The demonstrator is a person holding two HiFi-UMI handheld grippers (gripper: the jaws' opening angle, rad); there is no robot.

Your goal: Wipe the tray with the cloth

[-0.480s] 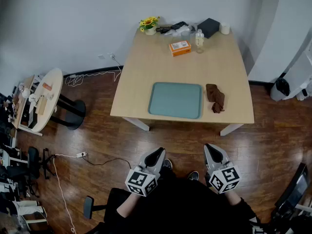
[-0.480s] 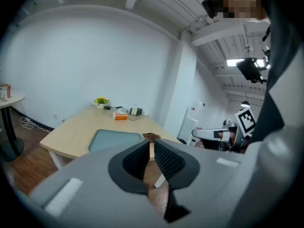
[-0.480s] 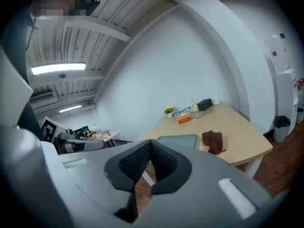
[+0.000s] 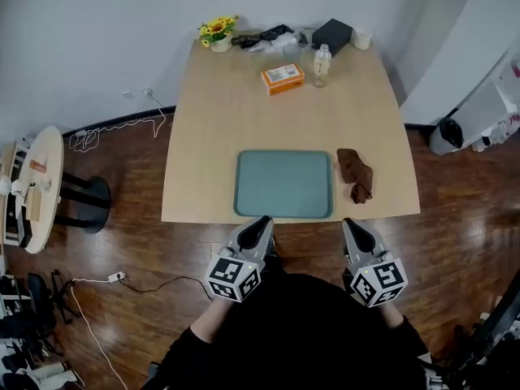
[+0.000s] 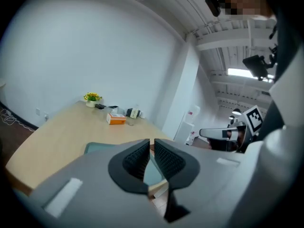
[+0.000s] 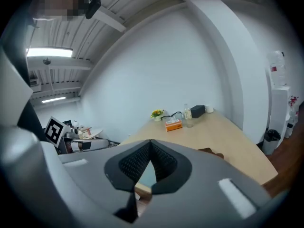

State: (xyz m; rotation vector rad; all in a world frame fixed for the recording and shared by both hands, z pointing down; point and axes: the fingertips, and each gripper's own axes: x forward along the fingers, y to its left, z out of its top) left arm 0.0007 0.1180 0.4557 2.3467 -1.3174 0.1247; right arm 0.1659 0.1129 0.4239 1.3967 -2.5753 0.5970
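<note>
Though near tray [image 4: 284,184], both hand-held grippers [image 4: 263,221] [image 4: 352,223] closed, empty.

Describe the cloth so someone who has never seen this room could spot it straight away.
Find the light wooden table against the white wall. Near its front edge lies a flat teal tray, and the cloth sits just right of it. It is the only dark brown, crumpled thing at that near end.

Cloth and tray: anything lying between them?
No. Head view shows only a narrow bare strip of table between the cloth and the tray.
</note>
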